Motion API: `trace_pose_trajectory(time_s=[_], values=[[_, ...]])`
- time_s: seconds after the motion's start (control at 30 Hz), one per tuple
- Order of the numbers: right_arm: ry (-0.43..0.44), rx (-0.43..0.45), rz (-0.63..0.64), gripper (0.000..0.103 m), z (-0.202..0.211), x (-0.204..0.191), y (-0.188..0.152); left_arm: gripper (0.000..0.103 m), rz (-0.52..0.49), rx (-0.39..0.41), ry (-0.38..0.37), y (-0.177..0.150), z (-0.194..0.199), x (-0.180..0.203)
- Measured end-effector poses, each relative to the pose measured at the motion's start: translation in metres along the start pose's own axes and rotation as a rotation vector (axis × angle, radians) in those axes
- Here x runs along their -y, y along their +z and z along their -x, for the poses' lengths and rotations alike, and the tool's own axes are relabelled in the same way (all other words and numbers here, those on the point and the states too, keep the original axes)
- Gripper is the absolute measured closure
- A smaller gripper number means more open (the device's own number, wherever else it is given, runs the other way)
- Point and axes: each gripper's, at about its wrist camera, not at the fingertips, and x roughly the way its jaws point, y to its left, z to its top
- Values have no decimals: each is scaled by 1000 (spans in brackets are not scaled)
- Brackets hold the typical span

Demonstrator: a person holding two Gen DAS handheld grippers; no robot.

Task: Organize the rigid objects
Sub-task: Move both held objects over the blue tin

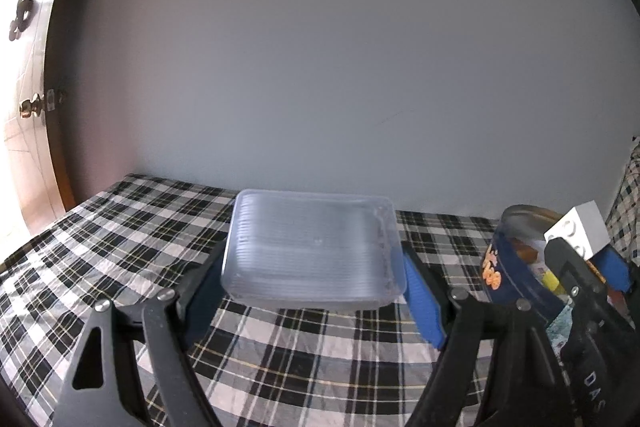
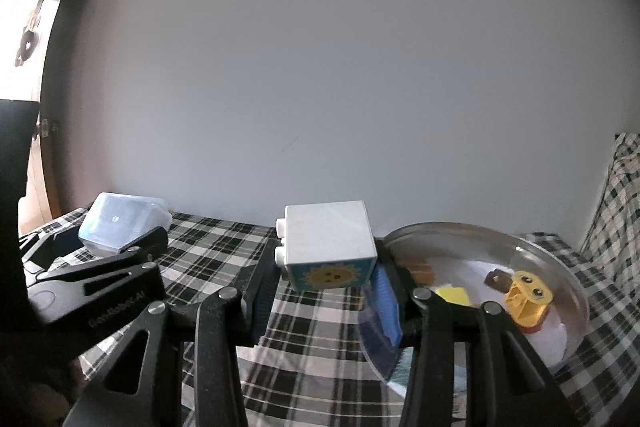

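Observation:
In the left wrist view my left gripper [image 1: 312,267] is shut on a clear ribbed plastic container [image 1: 316,247], held tilted above the plaid cloth with its blue pads [image 1: 422,301] against both sides. My right gripper [image 2: 326,265] is shut on a white toy block [image 2: 330,243] with side studs and a sun picture on its near face. The same block [image 1: 578,229] shows at the right of the left wrist view, above a round tin [image 1: 516,267]. From the right wrist view, the container [image 2: 120,221] sits in the left gripper [image 2: 104,263] at the far left.
The round metal tin [image 2: 472,247] lies right of the block and holds a yellow toy with eyes [image 2: 528,301], a yellow block [image 2: 452,295] and brown pieces. A black-and-white plaid cloth [image 1: 120,227] covers the surface. A plain wall stands behind, and a door [image 1: 36,107] is at the left.

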Motion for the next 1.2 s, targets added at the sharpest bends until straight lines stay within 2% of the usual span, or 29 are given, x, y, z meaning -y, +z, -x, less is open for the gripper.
trace_pose_trajectory(time_s=[0.8,1.2], values=[[-71,59,-45,56,27,49,6,22,-32,38,-74,1,10,61],[-113,78,-68,56,38,55,8,22,-46,53,-119,4,13,87]])
